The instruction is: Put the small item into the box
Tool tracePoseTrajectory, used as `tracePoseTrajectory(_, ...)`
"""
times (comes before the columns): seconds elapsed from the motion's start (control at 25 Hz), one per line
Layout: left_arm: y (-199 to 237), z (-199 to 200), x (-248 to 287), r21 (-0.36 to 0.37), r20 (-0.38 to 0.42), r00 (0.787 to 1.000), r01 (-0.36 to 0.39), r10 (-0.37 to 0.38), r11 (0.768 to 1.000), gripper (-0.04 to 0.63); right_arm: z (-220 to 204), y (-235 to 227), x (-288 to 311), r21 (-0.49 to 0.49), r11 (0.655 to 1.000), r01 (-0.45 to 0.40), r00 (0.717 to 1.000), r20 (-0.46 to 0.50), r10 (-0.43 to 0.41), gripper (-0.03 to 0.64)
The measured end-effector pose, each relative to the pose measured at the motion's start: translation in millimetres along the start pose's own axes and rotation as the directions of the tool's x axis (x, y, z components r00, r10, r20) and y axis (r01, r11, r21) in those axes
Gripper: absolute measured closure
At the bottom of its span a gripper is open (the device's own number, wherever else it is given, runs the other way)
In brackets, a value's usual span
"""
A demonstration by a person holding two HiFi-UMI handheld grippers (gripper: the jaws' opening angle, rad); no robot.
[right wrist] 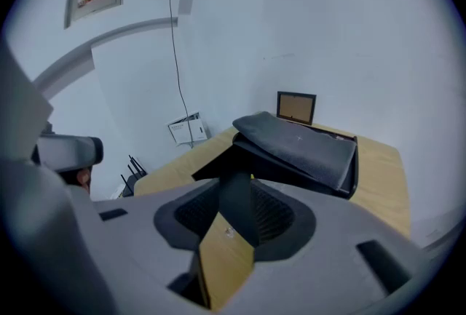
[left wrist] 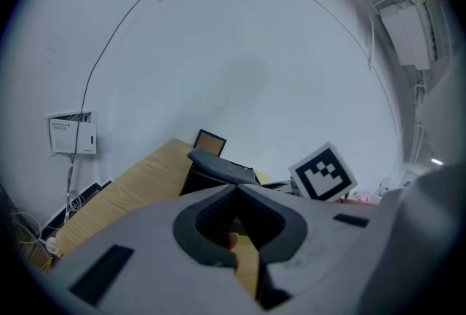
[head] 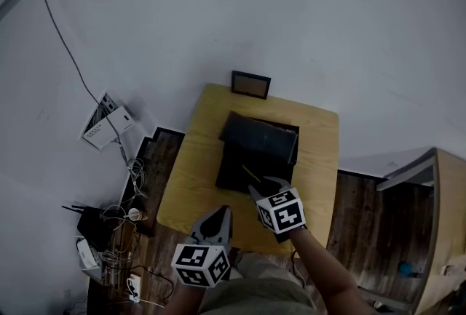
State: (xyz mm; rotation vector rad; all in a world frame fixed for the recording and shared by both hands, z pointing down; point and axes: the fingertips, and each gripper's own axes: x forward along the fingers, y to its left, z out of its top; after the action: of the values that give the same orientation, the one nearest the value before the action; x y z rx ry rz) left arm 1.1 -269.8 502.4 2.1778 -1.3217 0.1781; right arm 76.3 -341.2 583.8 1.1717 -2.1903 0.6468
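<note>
Two grippers, left gripper (head: 220,213) jaws together at 7 o'clock of one black box (head: 230,171), right gripper (head: 265,187) jaws apart, tilted down over its 6 o'clock rim, one small yellow item (head: 251,174) inside it

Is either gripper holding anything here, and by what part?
Nothing is held: the right gripper is open and empty by the box; the left gripper is shut on nothing.

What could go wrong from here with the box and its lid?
The lid sits askew on the box, so the open right gripper, close above, may knock it off. The thin yellow item seems to lie near the box's front; a bump might flick it out. Shoving the box back could topple the frame standing behind it.
</note>
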Motion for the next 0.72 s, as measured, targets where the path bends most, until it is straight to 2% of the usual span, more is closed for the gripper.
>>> tracePoseTrajectory(0.32,-8.6,-8.7,-41.0,0.019,0.001,0.999,0.052,-0.052,0.998,0.592,-4.4,34.5,-64.6,0.073,0.994,0.080,0.986,0.138,-0.090,0.533)
tracePoseTrajectory(0.72,-15.9,-28.0,-105.6,0.041,0.014,0.995,0.102,-0.103,0.994,0.592,-21.9,95.9,-137.8,0.151,0.980,0.130,0.941,0.292,-0.170,0.571)
